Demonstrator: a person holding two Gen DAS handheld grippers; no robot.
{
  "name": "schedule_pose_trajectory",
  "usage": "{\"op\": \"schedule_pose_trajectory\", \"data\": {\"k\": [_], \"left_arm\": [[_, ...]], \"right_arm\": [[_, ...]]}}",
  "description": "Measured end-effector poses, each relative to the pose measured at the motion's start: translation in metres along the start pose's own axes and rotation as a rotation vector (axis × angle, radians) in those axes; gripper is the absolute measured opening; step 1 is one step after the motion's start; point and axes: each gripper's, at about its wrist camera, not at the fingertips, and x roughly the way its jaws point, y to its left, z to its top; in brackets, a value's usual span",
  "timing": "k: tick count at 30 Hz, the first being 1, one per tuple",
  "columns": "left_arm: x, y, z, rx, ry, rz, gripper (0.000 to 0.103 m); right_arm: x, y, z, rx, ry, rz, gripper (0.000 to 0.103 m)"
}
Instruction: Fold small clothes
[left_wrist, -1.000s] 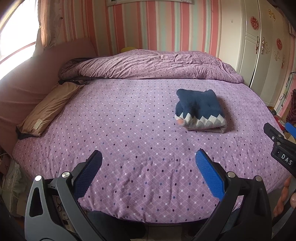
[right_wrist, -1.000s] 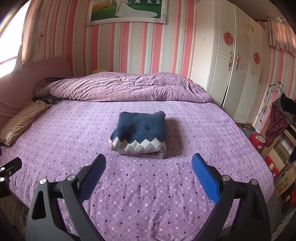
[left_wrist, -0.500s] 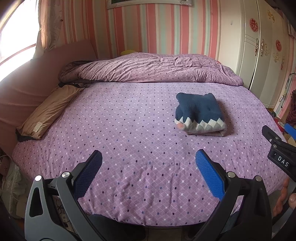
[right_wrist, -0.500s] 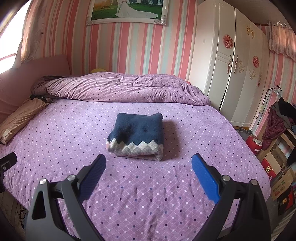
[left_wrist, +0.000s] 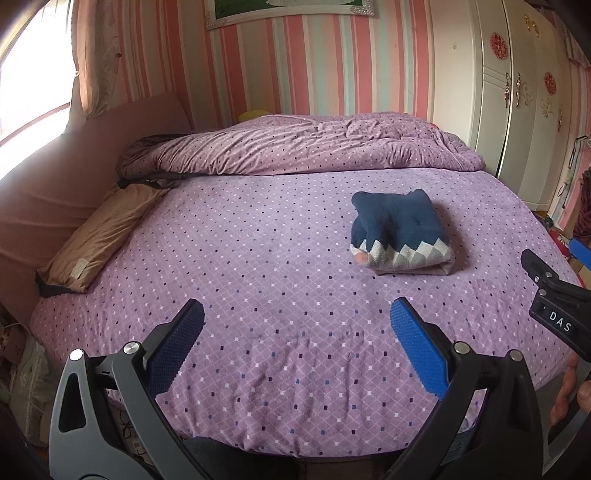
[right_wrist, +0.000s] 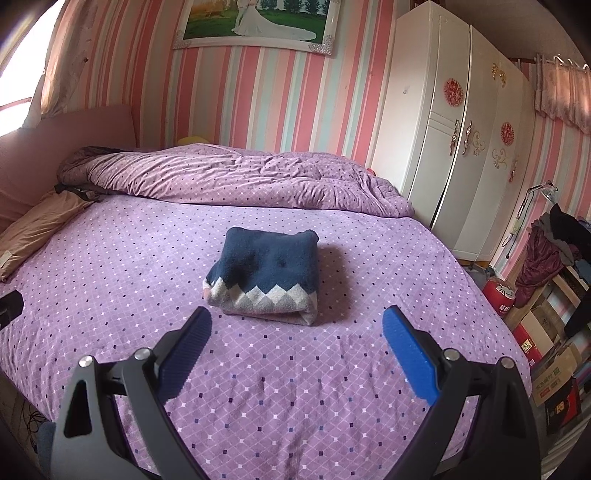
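Folded navy sweater (right_wrist: 264, 275) with grey-white zigzag hem, a compact bundle on the purple bed (right_wrist: 332, 387), centre of the right wrist view, right of centre in the left wrist view (left_wrist: 400, 236). Left gripper (left_wrist: 297, 334) low in frame, blue fingers (left_wrist: 417, 354) spread wide, nothing between them, well short of the bundle. Right gripper (right_wrist: 297, 334) likewise spread and empty, fingers (right_wrist: 410, 356) just short of the hem edge, not touching. Rumpled duvet (right_wrist: 236, 181) across the upper middle, tan pillow (left_wrist: 99, 236) at left, white wardrobe (right_wrist: 454, 147) at upper right. Fold apparently finished, judging by the tidy shape. Risks from here: a sideways brush of a wide finger against the hem, enough to drag the top layer and spring the fold open; a pinch of only the upper layer on any lift, leaving the lower layers to sag and unroll; soft mattress underneath, so a downward press likely to tilt the bundle rather than flatten it. Pinkish patch at the hem's left corner (left_wrist: 360, 256) possibly a loose tuck, prone to slipping out.
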Motion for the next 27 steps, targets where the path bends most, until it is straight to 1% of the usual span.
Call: {"op": "schedule_pose_trajectory", "data": {"k": [4, 9, 11, 13, 15, 18, 23, 27], "left_arm": [[0.002, -0.001, -0.001, 0.004, 0.008, -0.005, 0.1], [0.0, -0.003, -0.001, 0.015, -0.003, 0.004, 0.1], [-0.001, -0.004, -0.001, 0.016, -0.01, -0.003, 0.1], [-0.003, -0.003, -0.001, 0.015, -0.026, -0.011, 0.1], [-0.007, -0.004, -0.001, 0.022, -0.054, 0.002, 0.1], [-0.009, -0.007, -0.001, 0.036, -0.065, 0.001, 0.1], [-0.011, -0.008, -0.001, 0.031, -0.064, -0.009, 0.1], [-0.01, -0.006, -0.001, 0.027, -0.064, 0.001, 0.1]], "right_arm": [[0.001, -0.002, 0.0, -0.004, -0.002, -0.01, 0.094], [0.002, -0.003, 0.0, -0.007, -0.004, -0.022, 0.094], [0.002, -0.002, 0.0, -0.013, -0.004, -0.027, 0.094], [0.002, -0.003, 0.0, -0.023, -0.007, -0.033, 0.094], [0.002, -0.001, 0.0, -0.031, -0.007, -0.04, 0.094], [0.002, -0.002, 0.0, -0.029, -0.006, -0.039, 0.094], [0.002, -0.001, 0.0, -0.026, -0.008, -0.036, 0.094], [0.001, 0.0, 0.001, -0.027, -0.01, -0.035, 0.094]]}}
